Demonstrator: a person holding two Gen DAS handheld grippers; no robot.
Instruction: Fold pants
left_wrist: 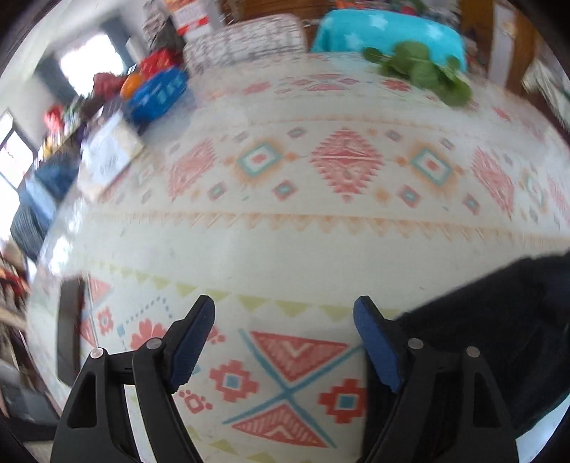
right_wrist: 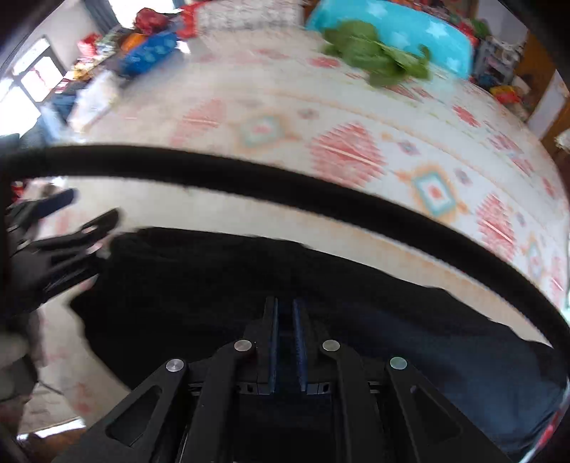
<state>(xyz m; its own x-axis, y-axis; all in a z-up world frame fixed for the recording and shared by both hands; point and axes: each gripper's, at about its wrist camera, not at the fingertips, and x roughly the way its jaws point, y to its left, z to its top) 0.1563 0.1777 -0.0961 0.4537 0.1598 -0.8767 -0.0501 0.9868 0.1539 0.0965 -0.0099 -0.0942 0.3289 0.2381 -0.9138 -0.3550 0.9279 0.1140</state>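
Dark navy pants point(right_wrist: 249, 285) lie on a patterned tablecloth point(right_wrist: 356, 117). In the right wrist view they fill the lower half, and a dark band of the fabric point(right_wrist: 249, 178) arcs across the frame above them. My right gripper point(right_wrist: 285, 313) is shut, its blue pads nearly together over the pants; cloth between them cannot be made out. My left gripper point(left_wrist: 285, 320) is open and empty over bare tablecloth point(left_wrist: 285, 249), with the pants' edge point(left_wrist: 498, 320) just to its right. The left gripper also shows in the right wrist view point(right_wrist: 78, 210), at the pants' left end.
A bunch of green leaves point(left_wrist: 424, 71) lies at the far side of the table. A turquoise star-patterned cushion point(left_wrist: 392, 28) is behind it. A blue packet point(left_wrist: 156, 92) and papers point(left_wrist: 107, 153) sit at the far left. A dark chair back point(left_wrist: 69, 327) stands at the left edge.
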